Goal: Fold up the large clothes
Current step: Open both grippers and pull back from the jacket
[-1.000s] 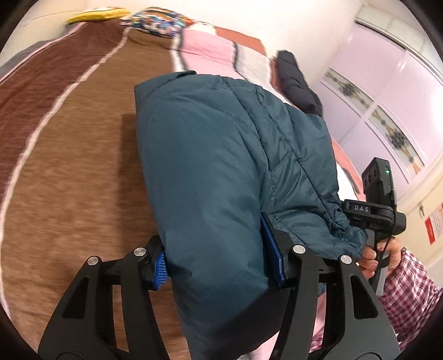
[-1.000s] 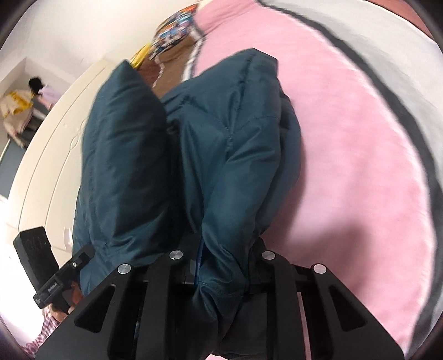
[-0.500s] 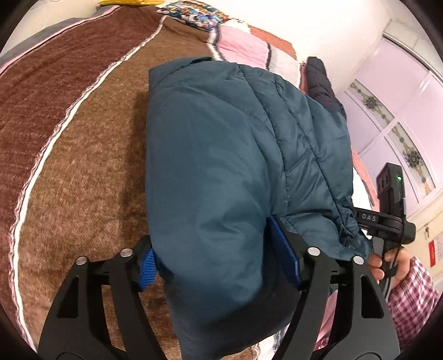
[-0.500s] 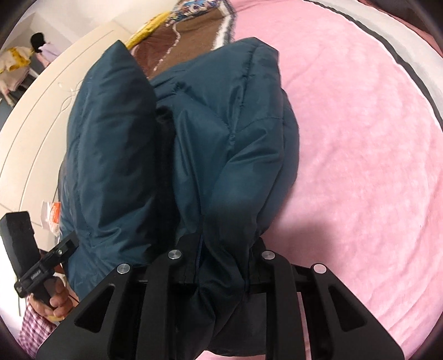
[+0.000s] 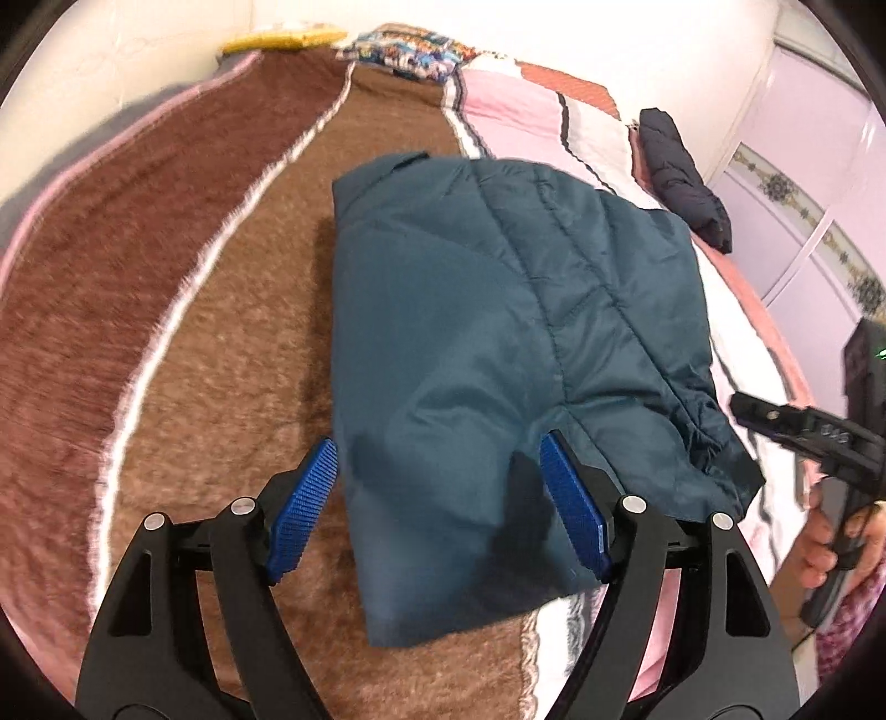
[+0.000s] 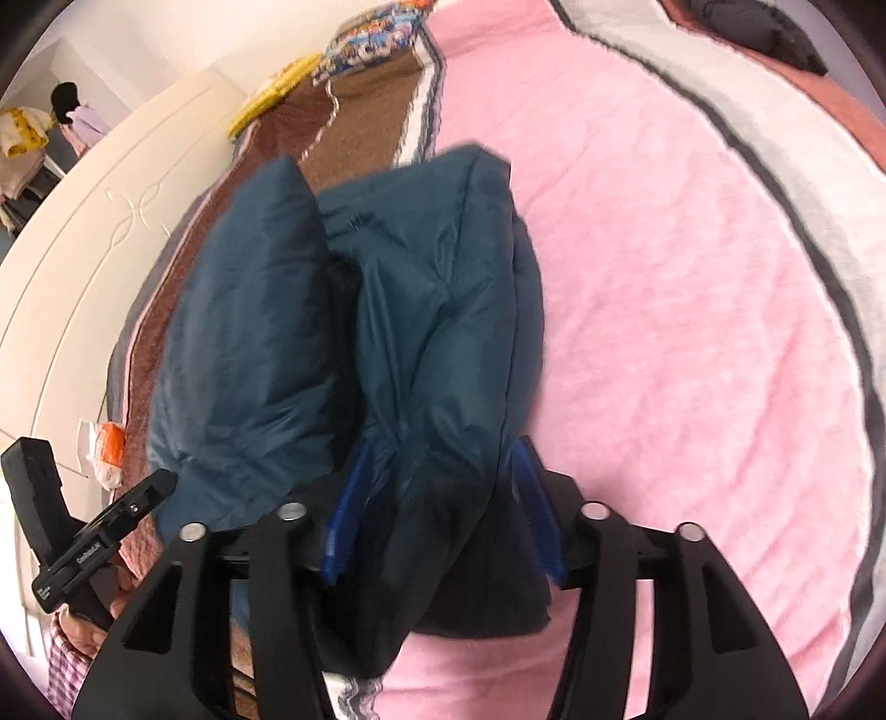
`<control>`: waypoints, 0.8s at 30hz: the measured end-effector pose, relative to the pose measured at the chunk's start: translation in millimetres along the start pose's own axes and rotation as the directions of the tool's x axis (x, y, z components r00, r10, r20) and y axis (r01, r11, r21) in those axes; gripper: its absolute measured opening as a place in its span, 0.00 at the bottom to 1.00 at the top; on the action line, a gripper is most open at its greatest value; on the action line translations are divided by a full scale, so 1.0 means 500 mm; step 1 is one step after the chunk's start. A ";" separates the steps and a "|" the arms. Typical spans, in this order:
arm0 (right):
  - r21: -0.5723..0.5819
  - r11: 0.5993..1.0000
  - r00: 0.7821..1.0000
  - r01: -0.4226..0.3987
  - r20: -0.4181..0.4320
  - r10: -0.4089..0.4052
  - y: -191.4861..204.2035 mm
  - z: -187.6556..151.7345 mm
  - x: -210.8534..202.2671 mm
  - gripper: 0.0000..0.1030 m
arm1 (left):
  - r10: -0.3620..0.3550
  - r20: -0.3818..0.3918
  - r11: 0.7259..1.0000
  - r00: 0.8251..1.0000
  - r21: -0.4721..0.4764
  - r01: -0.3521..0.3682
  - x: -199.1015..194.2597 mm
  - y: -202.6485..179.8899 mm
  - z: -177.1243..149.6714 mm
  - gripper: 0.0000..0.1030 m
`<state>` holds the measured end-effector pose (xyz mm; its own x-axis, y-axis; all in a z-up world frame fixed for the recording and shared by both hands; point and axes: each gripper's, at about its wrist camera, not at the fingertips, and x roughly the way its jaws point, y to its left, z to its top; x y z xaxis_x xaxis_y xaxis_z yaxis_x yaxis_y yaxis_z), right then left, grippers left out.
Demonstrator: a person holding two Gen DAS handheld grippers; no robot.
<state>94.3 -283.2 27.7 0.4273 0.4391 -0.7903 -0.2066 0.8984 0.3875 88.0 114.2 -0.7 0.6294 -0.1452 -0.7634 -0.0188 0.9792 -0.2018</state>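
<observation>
A folded teal quilted jacket (image 5: 498,343) lies on the bed, across the brown and pink parts of the blanket. It also shows in the right wrist view (image 6: 398,332). My left gripper (image 5: 443,498) is open, its blue pads apart on either side of the jacket's near edge, not pinching it. My right gripper (image 6: 437,504) is open too, its blue pads spread around a bunched fold of the jacket. The right gripper's body shows at the right edge of the left wrist view (image 5: 819,437).
A striped brown and pink blanket (image 5: 183,343) covers the bed. A dark folded garment (image 5: 681,171) lies at the far right edge. A patterned pillow (image 5: 410,47) and a yellow item (image 5: 277,40) sit at the head. A white wardrobe (image 6: 83,260) stands left.
Both grippers have opened and let go of the jacket. The jacket has dropped from a lifted bundle to lie flatter on the bed. Both grippers have pulled back a little.
</observation>
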 end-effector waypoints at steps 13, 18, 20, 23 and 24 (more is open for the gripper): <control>-0.098 0.990 0.990 0.105 0.106 -0.094 0.068 -0.117 -0.092 0.66 | 0.123 0.061 0.991 0.990 0.042 -0.126 -0.102 -0.059 -0.062 0.73; -0.122 0.977 0.980 0.175 0.113 -0.161 0.091 -0.169 -0.097 0.67 | 0.158 0.064 0.987 0.985 0.028 -0.160 -0.127 -0.075 -0.090 0.73; -0.135 0.970 0.975 0.202 0.121 -0.186 0.099 -0.187 -0.096 0.67 | 0.170 0.067 0.985 0.983 0.025 -0.172 -0.135 -0.082 -0.102 0.73; -0.132 0.965 0.970 0.228 0.114 -0.214 0.105 -0.213 -0.090 0.68 | 0.185 0.067 0.982 0.980 0.014 -0.186 -0.144 -0.089 -0.121 0.73; -0.127 0.964 0.969 0.234 0.110 -0.221 0.105 -0.221 -0.087 0.68 | 0.189 0.066 0.982 0.980 0.008 -0.190 -0.147 -0.091 -0.128 0.73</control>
<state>-32.6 -254.9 29.8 0.5566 0.2272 -0.7991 -0.2109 0.9690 0.1286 -7.2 71.1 25.1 0.6643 0.0525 -0.7456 -0.1319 0.9901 -0.0478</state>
